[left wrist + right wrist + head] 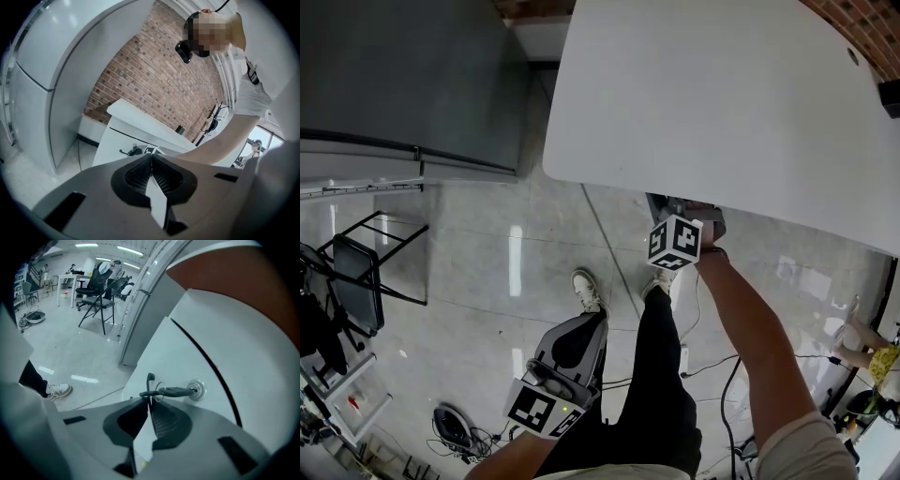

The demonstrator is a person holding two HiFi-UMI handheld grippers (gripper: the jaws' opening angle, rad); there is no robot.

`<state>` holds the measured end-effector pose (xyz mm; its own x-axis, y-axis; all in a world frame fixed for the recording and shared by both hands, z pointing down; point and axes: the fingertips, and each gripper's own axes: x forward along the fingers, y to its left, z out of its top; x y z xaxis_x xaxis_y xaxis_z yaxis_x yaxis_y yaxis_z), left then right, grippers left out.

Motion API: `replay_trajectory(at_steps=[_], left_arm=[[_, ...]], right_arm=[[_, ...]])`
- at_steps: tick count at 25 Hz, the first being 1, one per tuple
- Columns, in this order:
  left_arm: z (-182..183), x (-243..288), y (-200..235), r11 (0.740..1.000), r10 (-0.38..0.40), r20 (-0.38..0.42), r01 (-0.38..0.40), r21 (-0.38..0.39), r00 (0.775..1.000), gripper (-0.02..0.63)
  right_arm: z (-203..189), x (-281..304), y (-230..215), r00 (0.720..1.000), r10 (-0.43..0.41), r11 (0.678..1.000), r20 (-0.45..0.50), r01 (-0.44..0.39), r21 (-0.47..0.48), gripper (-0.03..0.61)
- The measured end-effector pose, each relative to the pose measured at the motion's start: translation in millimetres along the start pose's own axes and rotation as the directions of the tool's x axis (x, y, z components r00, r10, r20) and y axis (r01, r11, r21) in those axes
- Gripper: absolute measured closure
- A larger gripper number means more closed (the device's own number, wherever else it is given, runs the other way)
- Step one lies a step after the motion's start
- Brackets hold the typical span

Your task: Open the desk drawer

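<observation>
The white desk [703, 103] fills the upper right of the head view. My right gripper [680, 208] reaches under its front edge, its fingertips hidden by the desktop. In the right gripper view the white drawer front [168, 357] carries a round lock [197, 389] with a dark key [176, 391] standing out of it. My right gripper [150, 398] is shut on the key's outer end, and a small ring with a second key hangs beside it. My left gripper [592, 321] hangs low by my leg, far from the desk. The left gripper [151, 157] is shut with nothing between its jaws.
A tall grey cabinet [403, 75] stands left of the desk. A black folding chair [366, 272] is at the far left. My legs and shoes [589, 289] are below the desk edge. Cables [717, 366] trail across the tiled floor at the right.
</observation>
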<state>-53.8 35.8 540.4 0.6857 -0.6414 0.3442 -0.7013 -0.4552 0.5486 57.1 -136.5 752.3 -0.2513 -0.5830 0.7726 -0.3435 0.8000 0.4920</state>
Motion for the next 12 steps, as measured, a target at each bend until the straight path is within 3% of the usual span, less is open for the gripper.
replay_trajectory(at_steps=[12], left_arm=[[-10,3,-11,0.999,-0.035,-0.031,0.035,0.001,0.999,0.606]], right_arm=[[5,-8,7,1.0,0.008,0.999,0.025,-0.009,0.032,0.549]])
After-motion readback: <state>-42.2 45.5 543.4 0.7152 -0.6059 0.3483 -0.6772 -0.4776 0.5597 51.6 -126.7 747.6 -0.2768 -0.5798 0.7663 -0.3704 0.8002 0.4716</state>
